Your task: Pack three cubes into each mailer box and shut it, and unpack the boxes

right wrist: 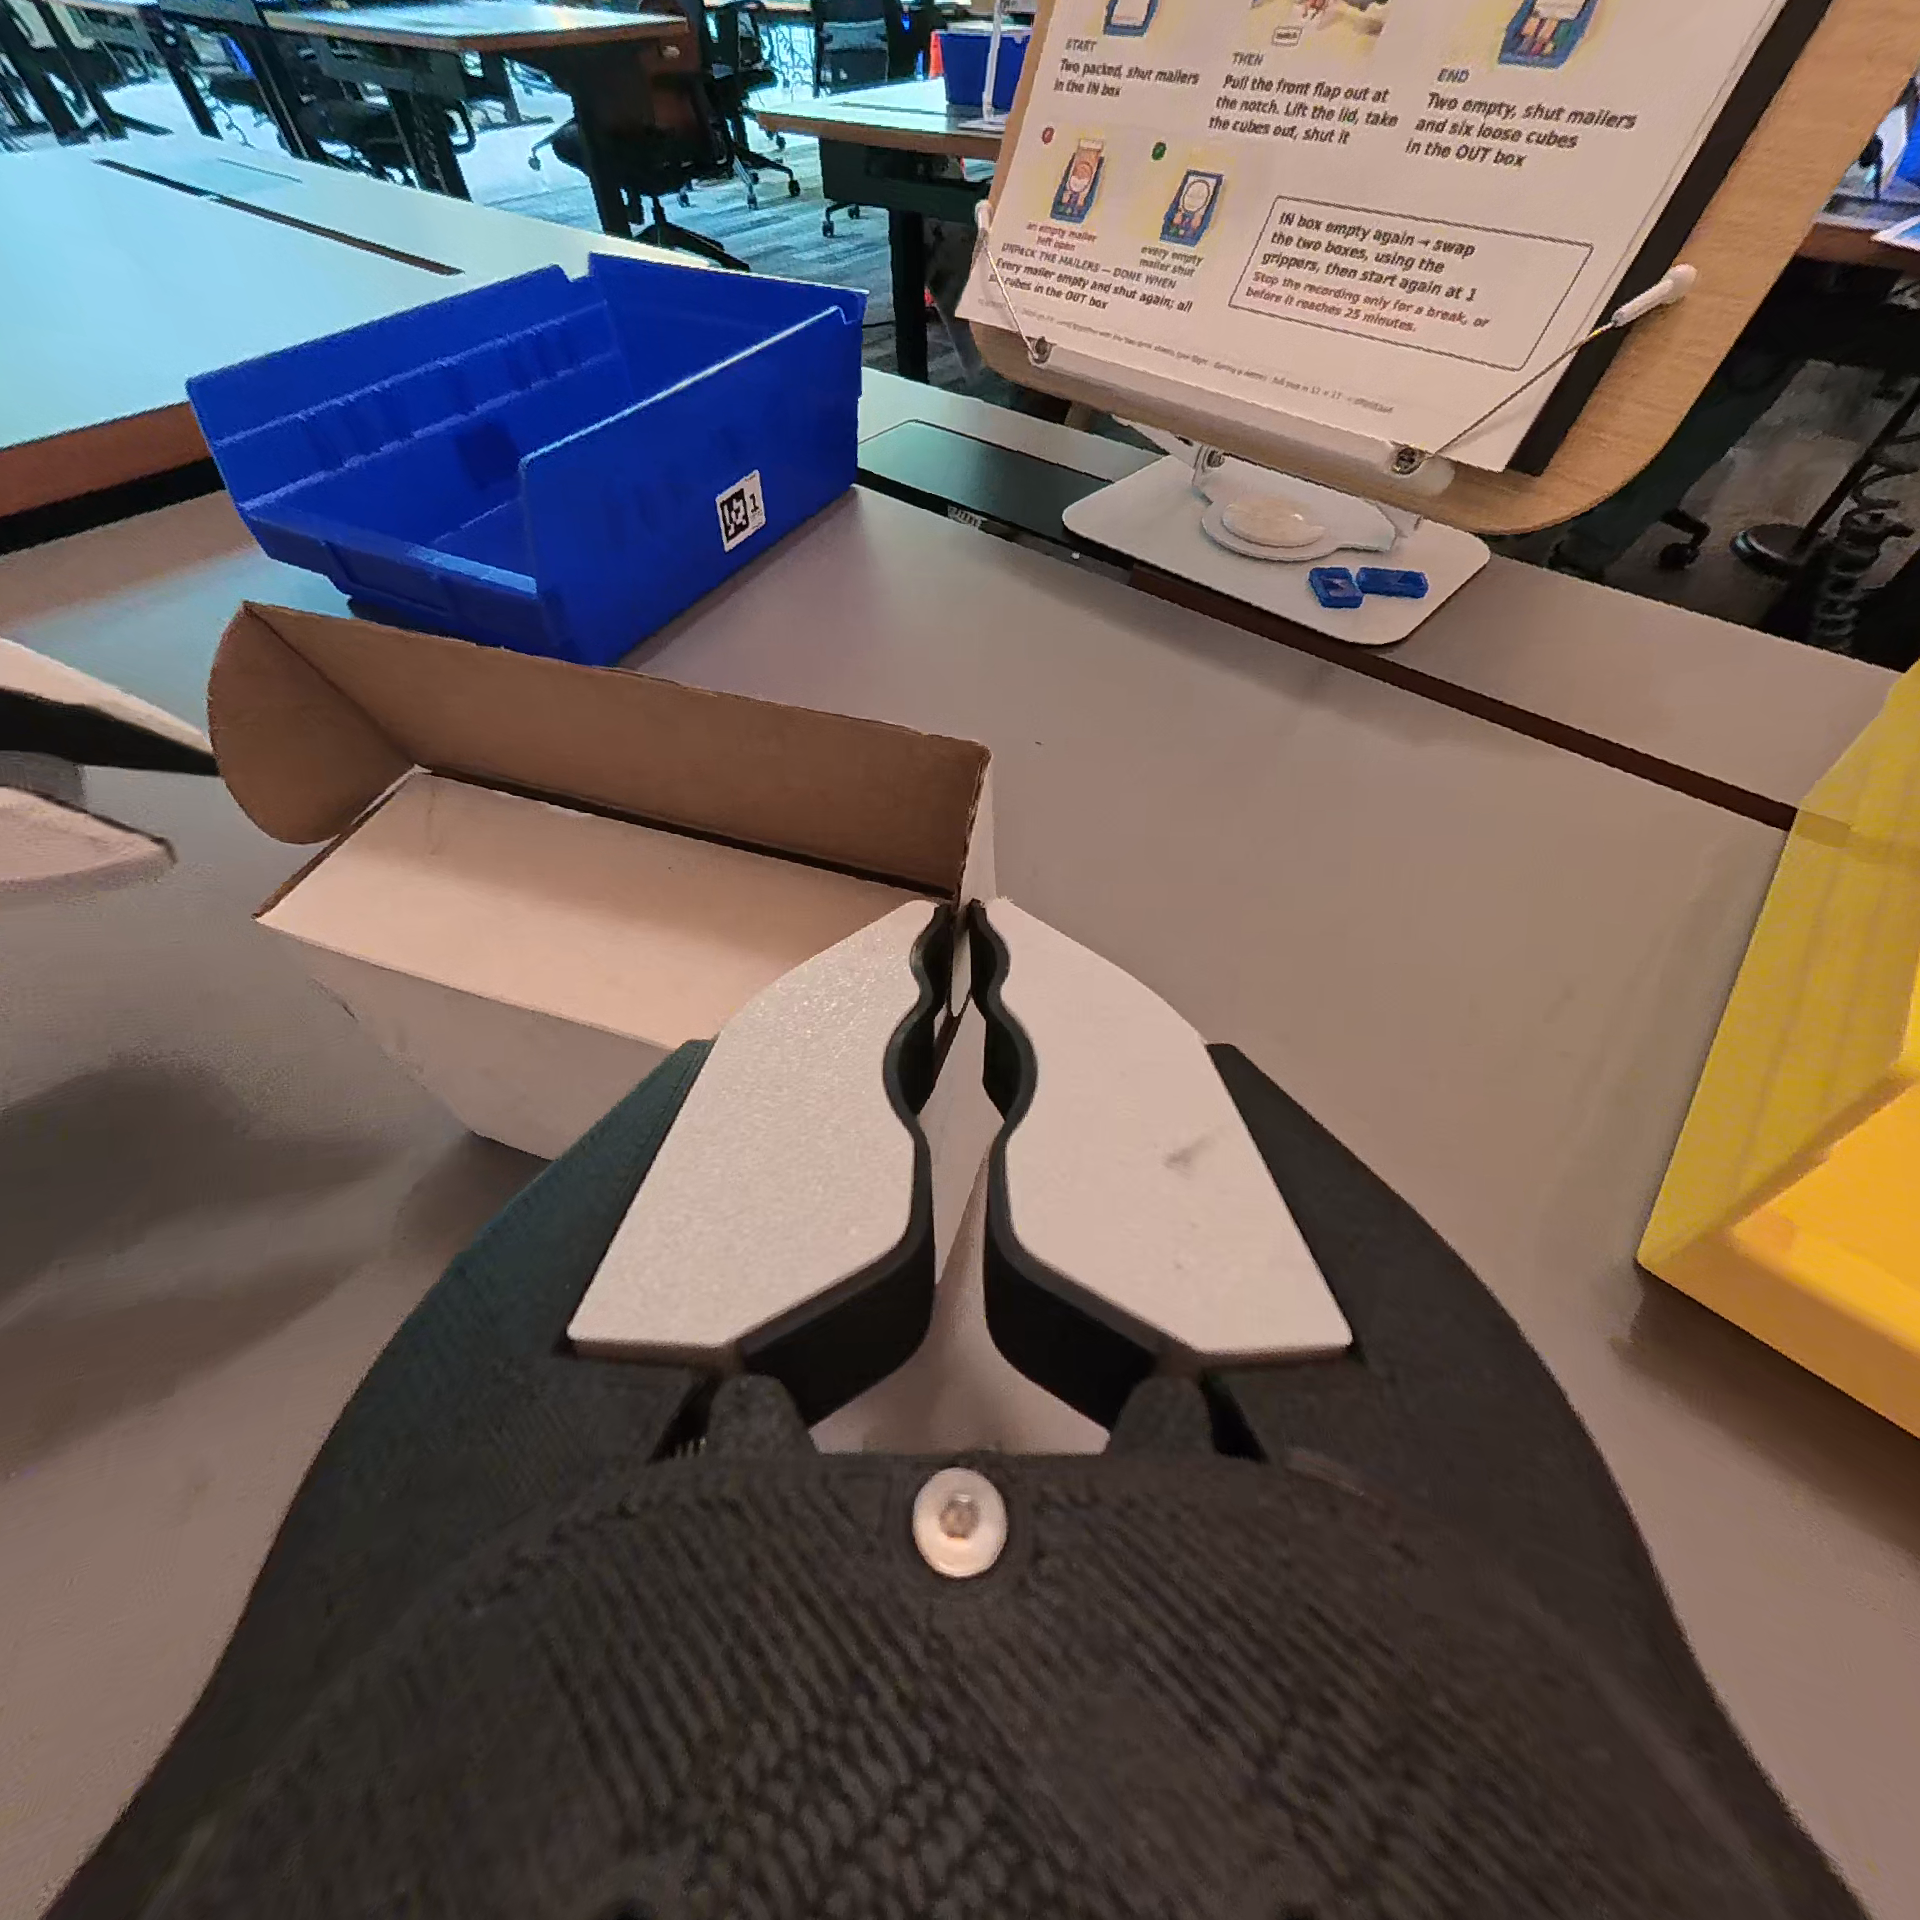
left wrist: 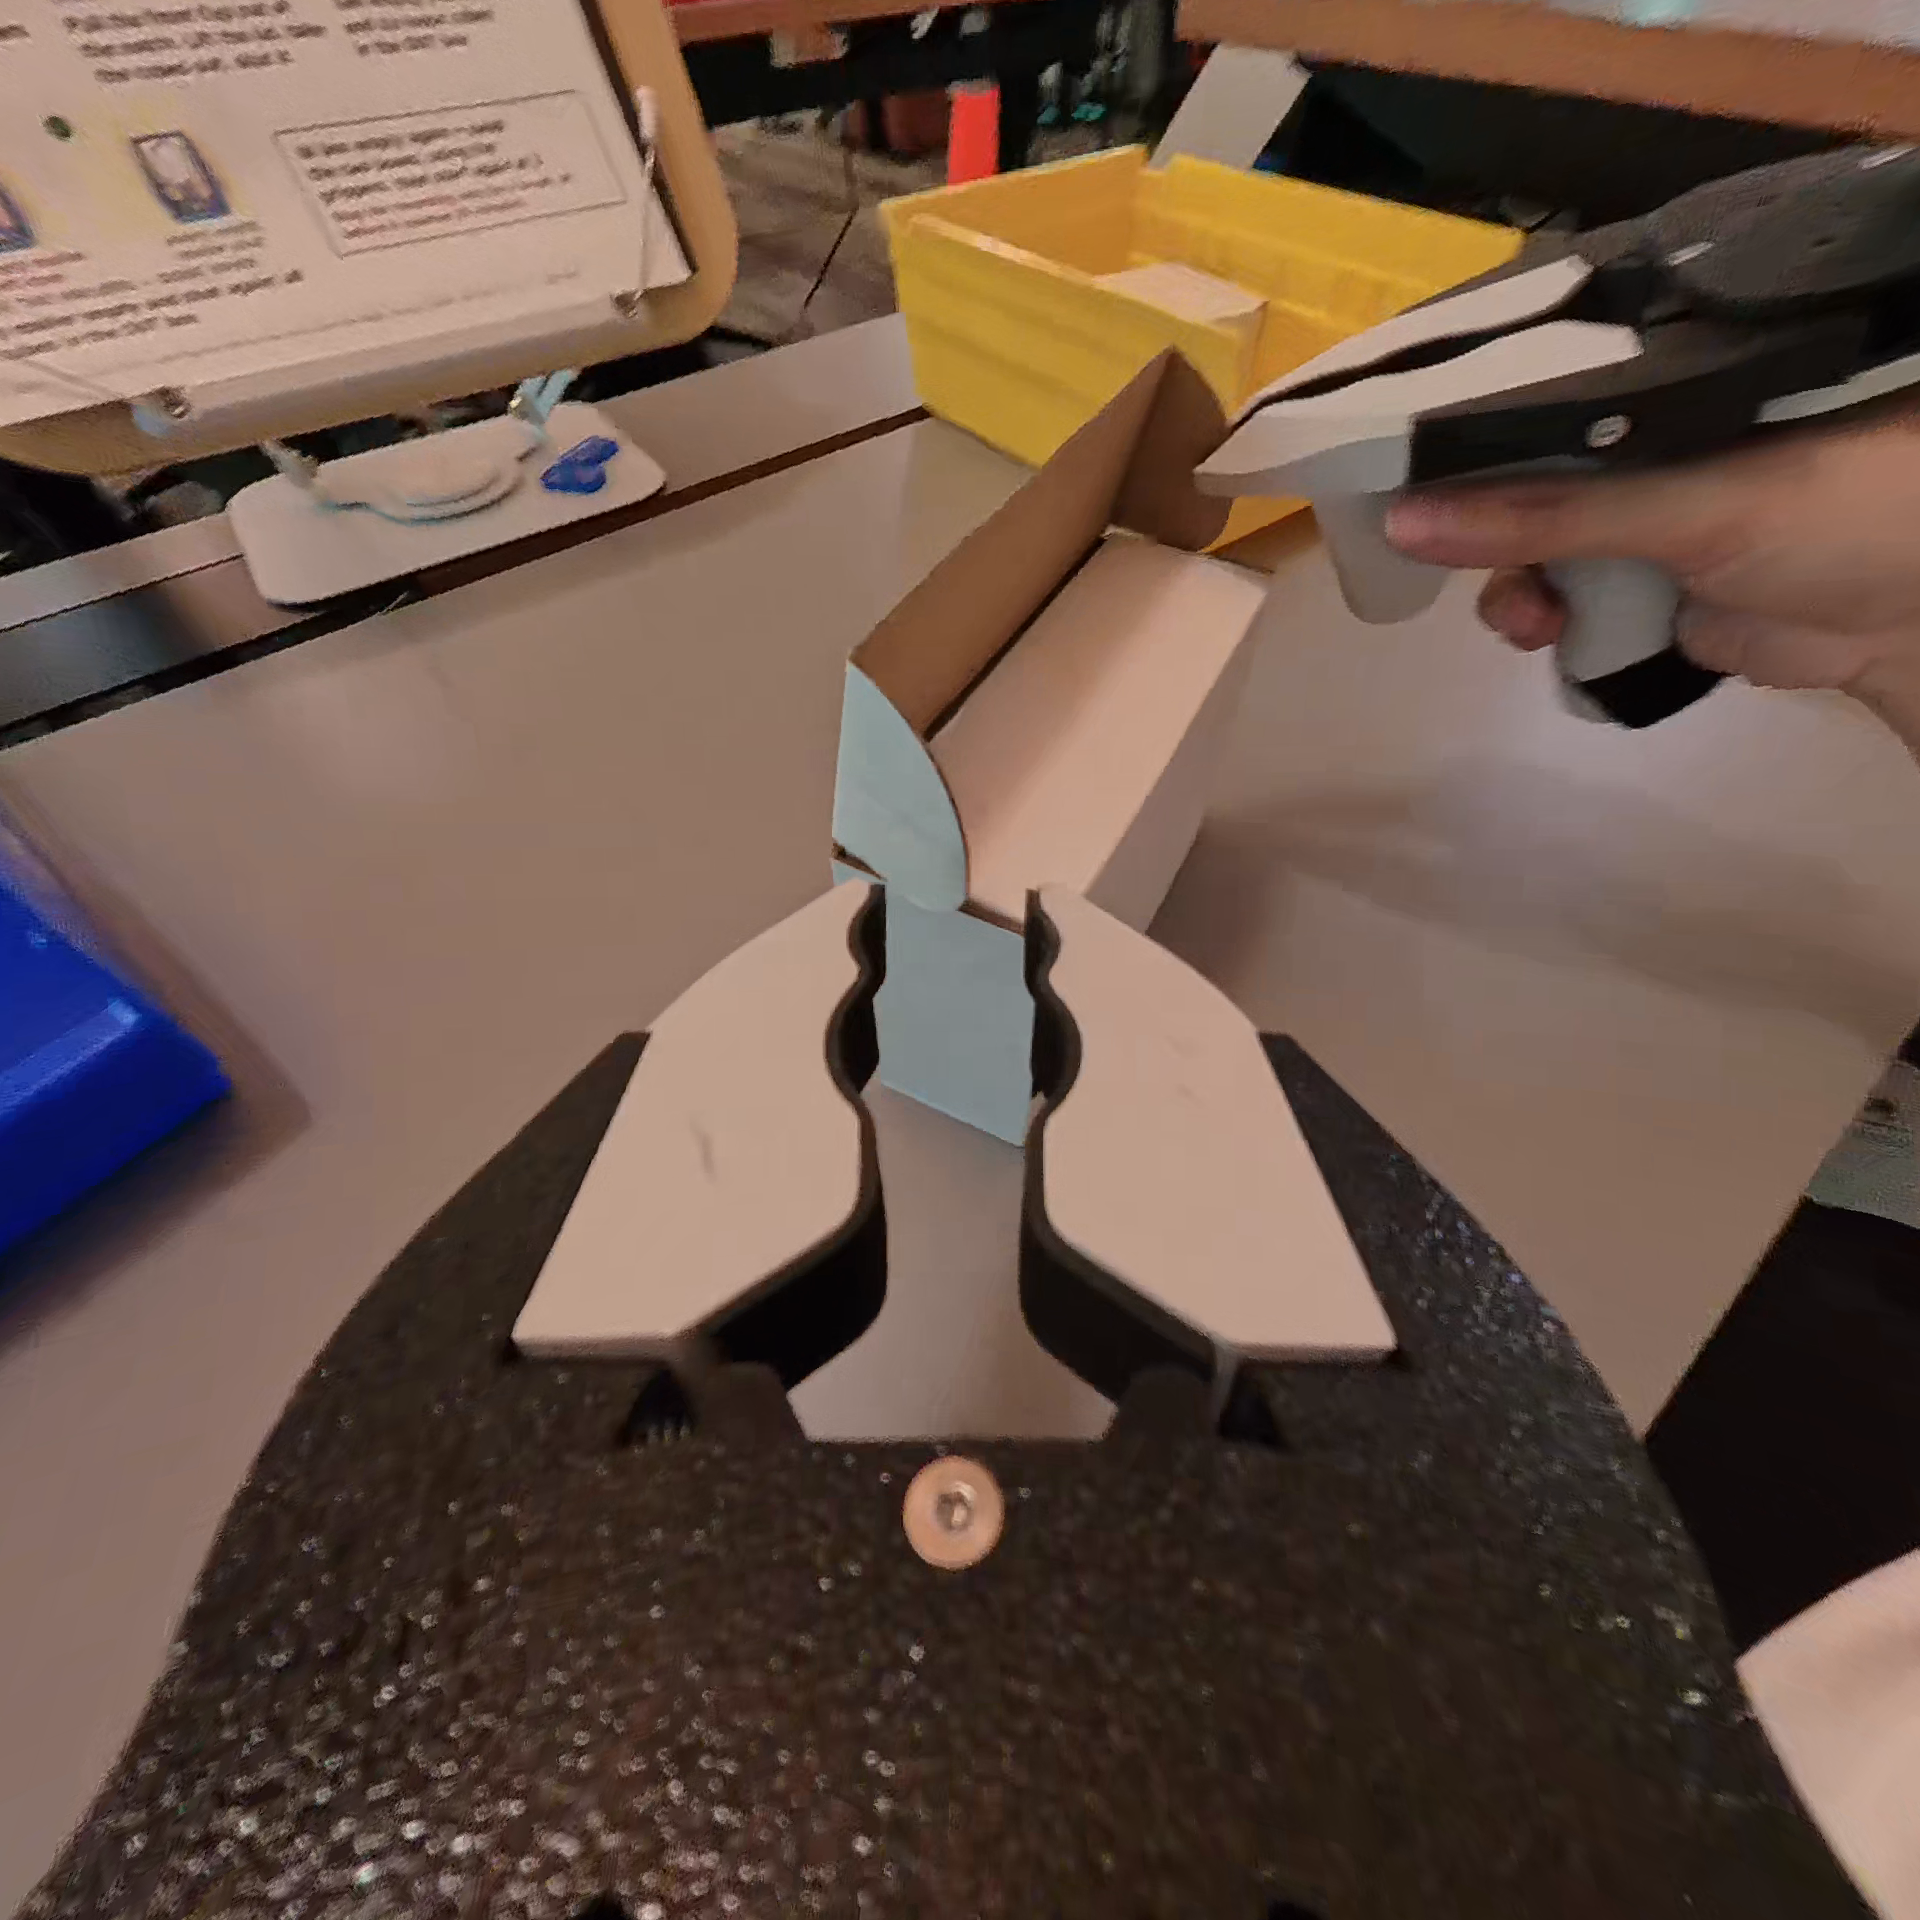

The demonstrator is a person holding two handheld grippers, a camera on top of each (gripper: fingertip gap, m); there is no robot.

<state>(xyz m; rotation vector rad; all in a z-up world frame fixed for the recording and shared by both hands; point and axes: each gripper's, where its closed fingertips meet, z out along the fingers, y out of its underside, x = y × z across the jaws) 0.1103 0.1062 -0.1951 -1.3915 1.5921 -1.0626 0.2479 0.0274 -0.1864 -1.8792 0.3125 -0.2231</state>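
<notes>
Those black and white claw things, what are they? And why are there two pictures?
They are two grabbers, each with two fingers, and a person holds one in each hand. Each grabber carries a camera looking along its fingers, so each picture is one grabber's view. In the left picture, the left grabber is open around the near end of a white box on the grey table. Farther off you see the right grabber and the person's hand. In the right picture, that right grabber pinches the corner of the box's lid flap. A blue bin, a yellow bin and an instruction board stand around.
</notes>
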